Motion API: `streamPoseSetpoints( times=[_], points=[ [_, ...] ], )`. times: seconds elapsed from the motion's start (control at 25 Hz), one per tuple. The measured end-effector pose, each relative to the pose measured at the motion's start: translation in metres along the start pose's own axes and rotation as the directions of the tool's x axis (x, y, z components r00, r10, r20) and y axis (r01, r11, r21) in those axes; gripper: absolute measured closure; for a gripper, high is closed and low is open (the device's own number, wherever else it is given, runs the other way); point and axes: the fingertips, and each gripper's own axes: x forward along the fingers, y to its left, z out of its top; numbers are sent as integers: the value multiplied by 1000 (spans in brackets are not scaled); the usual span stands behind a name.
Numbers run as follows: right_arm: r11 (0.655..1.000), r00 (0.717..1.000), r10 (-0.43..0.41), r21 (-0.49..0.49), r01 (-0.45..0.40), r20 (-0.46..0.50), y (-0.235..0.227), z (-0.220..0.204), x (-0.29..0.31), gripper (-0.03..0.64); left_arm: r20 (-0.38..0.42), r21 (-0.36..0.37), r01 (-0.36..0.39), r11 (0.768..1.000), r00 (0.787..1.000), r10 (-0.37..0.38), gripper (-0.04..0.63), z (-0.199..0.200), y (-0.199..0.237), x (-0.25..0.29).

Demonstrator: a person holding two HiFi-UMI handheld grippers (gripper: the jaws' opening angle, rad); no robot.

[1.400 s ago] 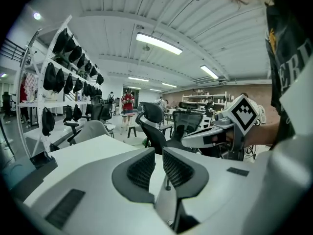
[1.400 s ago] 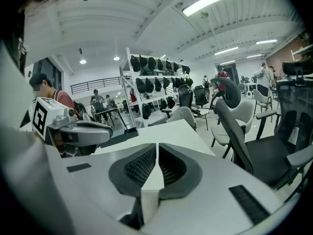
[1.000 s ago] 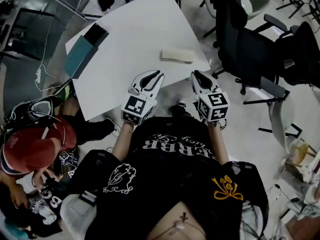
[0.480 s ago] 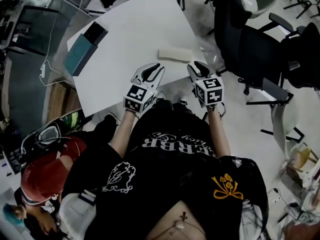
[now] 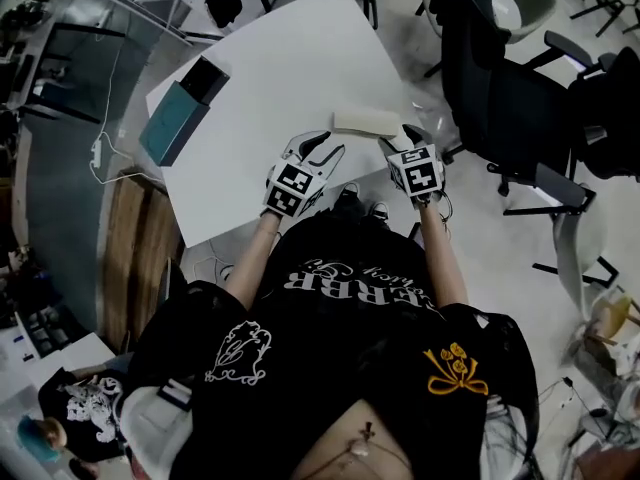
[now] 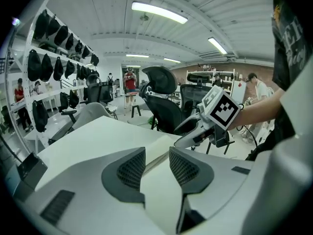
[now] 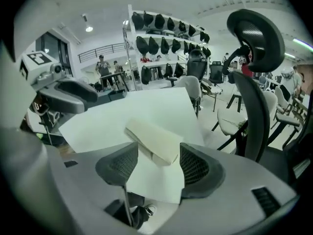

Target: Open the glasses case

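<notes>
The cream glasses case lies shut near the front right corner of the white table. My right gripper sits at the case's right end, jaws opening. In the right gripper view the case's near end lies between the pads of that gripper, with a gap on both sides. My left gripper is just left of the case, its jaws also opening. In the left gripper view the case shows past the open jaws of that gripper, untouched.
A teal and black box rests on the table's far left edge. Black office chairs stand close on the right. The table's front edge runs just under both grippers, with the floor below.
Both grippers have moved forward and down to the case at the table's corner. Both sets of jaws have opened from nearly shut.
</notes>
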Motion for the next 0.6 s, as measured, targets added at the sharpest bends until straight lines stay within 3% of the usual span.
streamPoseSetpoints(
  times=[0.2, 0.4, 0.6],
  points=[
    [997, 995, -51, -59, 47, -81, -2, -7, 25, 331, -47, 32, 39, 999, 998, -37, 436, -11, 15, 10],
    [987, 985, -126, -113, 113, -121, -11, -6, 38, 330, -72, 3, 61, 998, 996, -61, 431, -26, 29, 27],
    [984, 979, -125, -145, 102, -159, -8, -7, 44, 316, -123, -14, 77, 997, 989, -79, 426, -45, 35, 49]
  ],
)
